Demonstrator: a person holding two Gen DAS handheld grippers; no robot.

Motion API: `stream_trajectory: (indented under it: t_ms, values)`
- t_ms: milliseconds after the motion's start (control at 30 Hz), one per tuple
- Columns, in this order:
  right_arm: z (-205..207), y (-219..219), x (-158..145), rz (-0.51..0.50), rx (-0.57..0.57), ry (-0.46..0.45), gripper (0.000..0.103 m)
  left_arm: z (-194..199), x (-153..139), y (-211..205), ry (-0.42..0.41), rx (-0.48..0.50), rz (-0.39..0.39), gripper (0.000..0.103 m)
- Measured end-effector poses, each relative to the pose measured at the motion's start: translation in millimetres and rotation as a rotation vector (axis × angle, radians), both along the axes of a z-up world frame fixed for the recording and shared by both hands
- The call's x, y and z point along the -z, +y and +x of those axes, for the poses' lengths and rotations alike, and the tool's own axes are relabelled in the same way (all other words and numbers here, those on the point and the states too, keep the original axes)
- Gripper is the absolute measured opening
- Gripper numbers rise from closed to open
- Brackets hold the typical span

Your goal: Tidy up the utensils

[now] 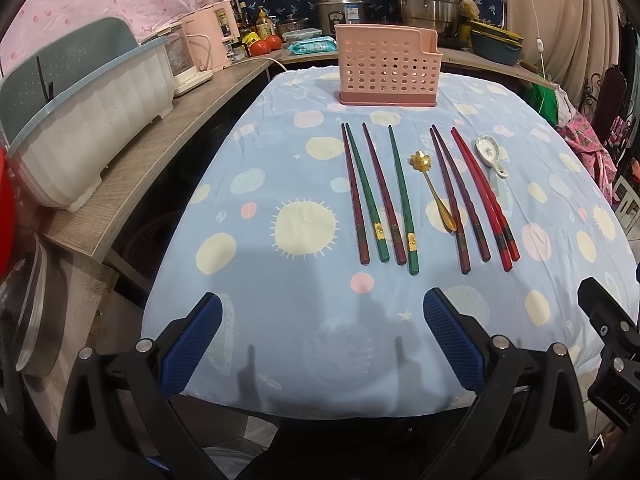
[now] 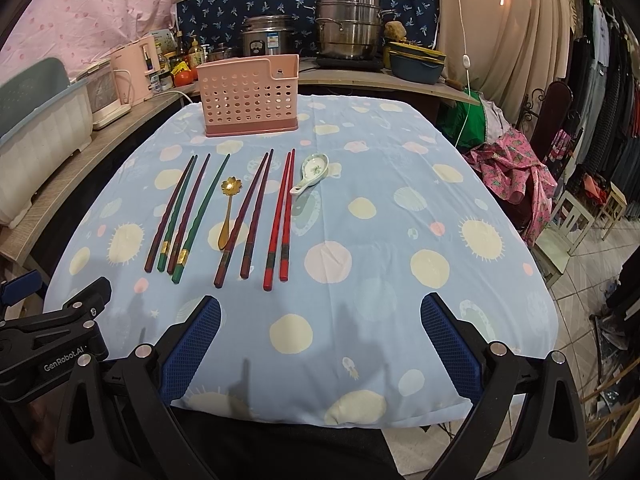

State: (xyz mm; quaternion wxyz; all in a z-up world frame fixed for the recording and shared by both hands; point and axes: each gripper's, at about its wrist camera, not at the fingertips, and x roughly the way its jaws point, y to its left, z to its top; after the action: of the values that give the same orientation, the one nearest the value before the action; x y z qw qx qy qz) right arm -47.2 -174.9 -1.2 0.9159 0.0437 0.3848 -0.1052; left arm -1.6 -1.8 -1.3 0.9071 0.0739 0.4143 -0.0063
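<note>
Nothing picked yet: left gripper (image 1: 322, 344) and right gripper (image 2: 320, 344) hang spread, empty at table's (image 2: 400, 280) near edge; next, grab chopsticks (image 2: 276, 216) for far-edge pink holder (image 2: 250, 98).

Eight chopsticks (image 1: 404, 196), a gold flower spoon (image 1: 432, 188) and a ceramic spoon (image 1: 490, 154) lie side by side before an upright pink perforated utensil holder (image 1: 386, 66).

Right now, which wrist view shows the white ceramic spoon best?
The right wrist view: the ceramic spoon lies nearer the picture's middle, bowl pattern and handle both plain, just right of the red chopsticks. The left wrist view shows the whole spoon too, but further toward its right side.
</note>
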Motion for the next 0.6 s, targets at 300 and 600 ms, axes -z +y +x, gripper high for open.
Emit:
stream_trajectory:
  t_ms: [300,600]
  values:
    - [0.3,-1.2,-0.4,0.001,0.0,0.001,0.096,1.0,0.8,-1.3,0.016,0.022,-0.026,0.096]
    - [5.2,-1.6,2.8,0.021,0.011,0.012,0.096,0.4,3.0,6.8,0.021,0.039,-0.085,0.096]
